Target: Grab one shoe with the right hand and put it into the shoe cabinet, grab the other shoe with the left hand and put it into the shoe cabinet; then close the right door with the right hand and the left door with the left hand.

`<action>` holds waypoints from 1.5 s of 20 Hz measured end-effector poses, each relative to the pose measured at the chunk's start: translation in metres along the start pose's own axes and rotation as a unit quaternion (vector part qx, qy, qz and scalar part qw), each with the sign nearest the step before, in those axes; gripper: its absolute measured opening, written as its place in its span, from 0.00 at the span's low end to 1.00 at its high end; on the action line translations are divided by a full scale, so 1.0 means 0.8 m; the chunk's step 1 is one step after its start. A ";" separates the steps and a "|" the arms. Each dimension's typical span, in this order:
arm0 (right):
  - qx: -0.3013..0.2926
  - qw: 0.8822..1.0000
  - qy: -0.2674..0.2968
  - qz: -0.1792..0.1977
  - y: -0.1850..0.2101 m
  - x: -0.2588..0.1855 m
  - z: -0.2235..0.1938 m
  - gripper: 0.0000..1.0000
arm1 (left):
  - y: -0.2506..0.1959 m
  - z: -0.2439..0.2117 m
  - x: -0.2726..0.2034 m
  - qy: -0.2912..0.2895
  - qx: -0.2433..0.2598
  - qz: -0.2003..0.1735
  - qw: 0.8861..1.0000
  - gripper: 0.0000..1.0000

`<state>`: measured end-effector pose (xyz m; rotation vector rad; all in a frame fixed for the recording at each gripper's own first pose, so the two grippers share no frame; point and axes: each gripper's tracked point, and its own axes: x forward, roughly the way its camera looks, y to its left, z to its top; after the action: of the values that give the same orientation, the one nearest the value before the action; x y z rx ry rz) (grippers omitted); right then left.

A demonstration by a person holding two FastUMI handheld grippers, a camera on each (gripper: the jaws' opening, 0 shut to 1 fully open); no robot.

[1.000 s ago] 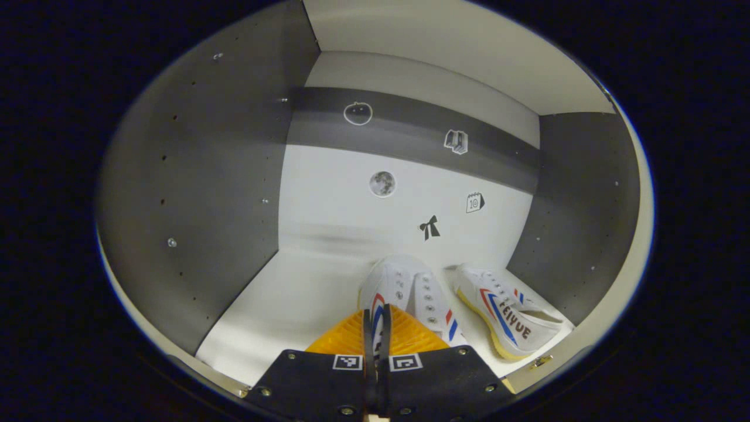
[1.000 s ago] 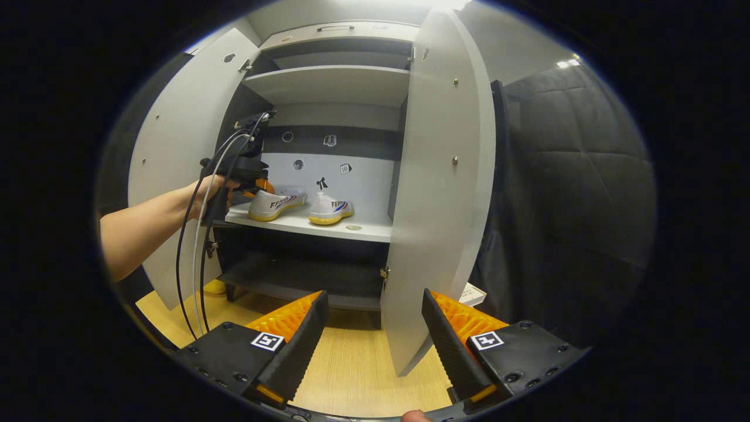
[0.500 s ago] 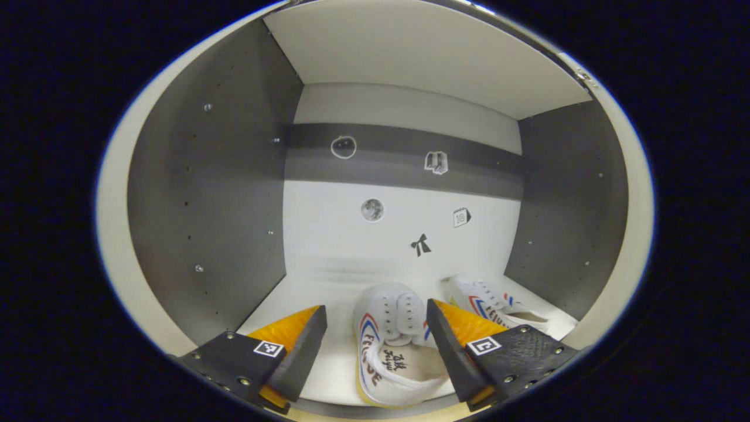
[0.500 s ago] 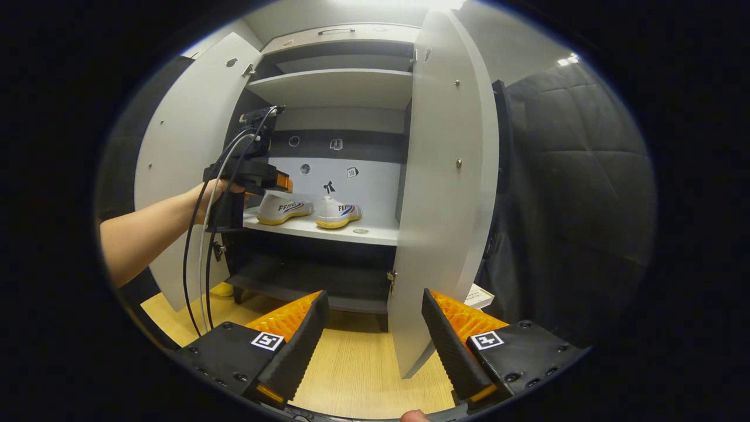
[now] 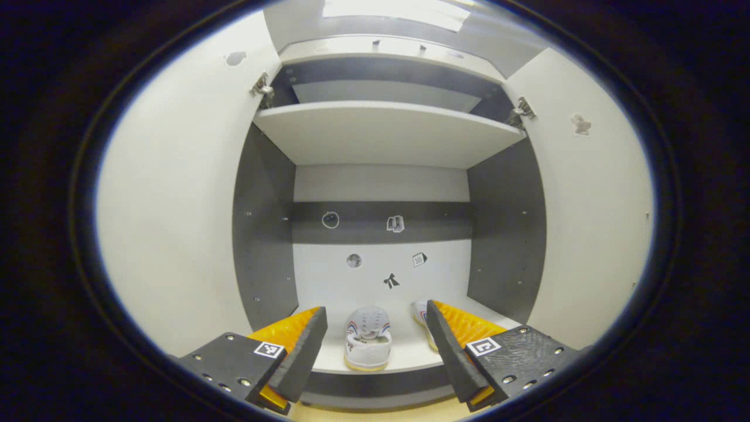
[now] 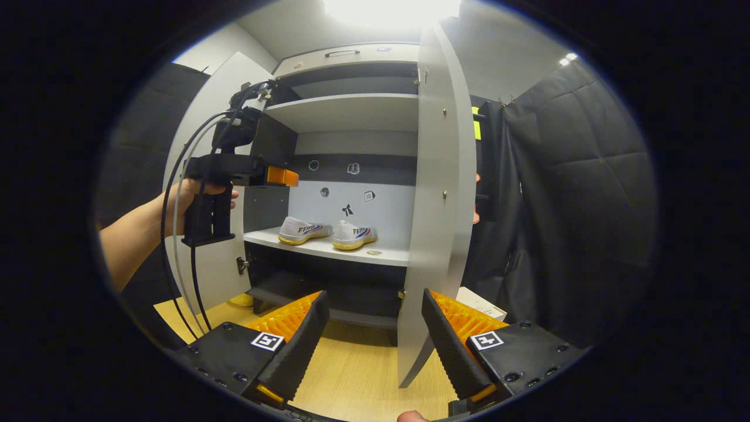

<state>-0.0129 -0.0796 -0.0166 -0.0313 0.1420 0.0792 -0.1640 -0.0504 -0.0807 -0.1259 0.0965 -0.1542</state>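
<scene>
Pale wood floor [image 6: 357, 375] lies below the shoe cabinet [image 6: 351, 111]; both of its doors, left door [image 6: 202, 176] and right door [image 6: 442, 193], stand open; 2 shoes, the left shoe [image 6: 303, 230] and right shoe [image 6: 353, 235], rest side by side on the cabinet's middle shelf [image 6: 351, 251]; left gripper [image 5: 375, 343], released and empty, hovers before that shelf; right gripper [image 6: 372, 328], released, empty, sits farther back from the cabinet.

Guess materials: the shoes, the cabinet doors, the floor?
Shoes: white canvas by the look, with eyelets and pale yellow rubbery soles. Cabinet doors: smooth matte grey board, probably laminate; screw heads and hinges show. Floor: light wood-grain, maybe laminate.
</scene>
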 end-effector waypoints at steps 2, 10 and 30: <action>0.000 1.000 -0.016 0.003 -0.006 -0.005 0.011 1.00 | -0.003 0.015 -0.036 -0.014 0.016 0.007 1.000 0.97; 0.018 0.999 -0.048 -0.005 -0.012 -0.026 0.057 0.99 | 0.000 0.018 -0.177 -0.008 0.011 -0.003 1.000 0.98; 0.030 0.978 -0.092 -0.184 -0.176 -0.069 0.150 0.96 | 0.011 -0.018 -0.252 0.015 -0.017 -0.031 0.999 0.98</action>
<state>-0.0390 -0.2201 0.1133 0.0108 -0.0482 -0.2912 -0.3627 -0.0116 -0.0790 -0.1612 0.1243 -0.2167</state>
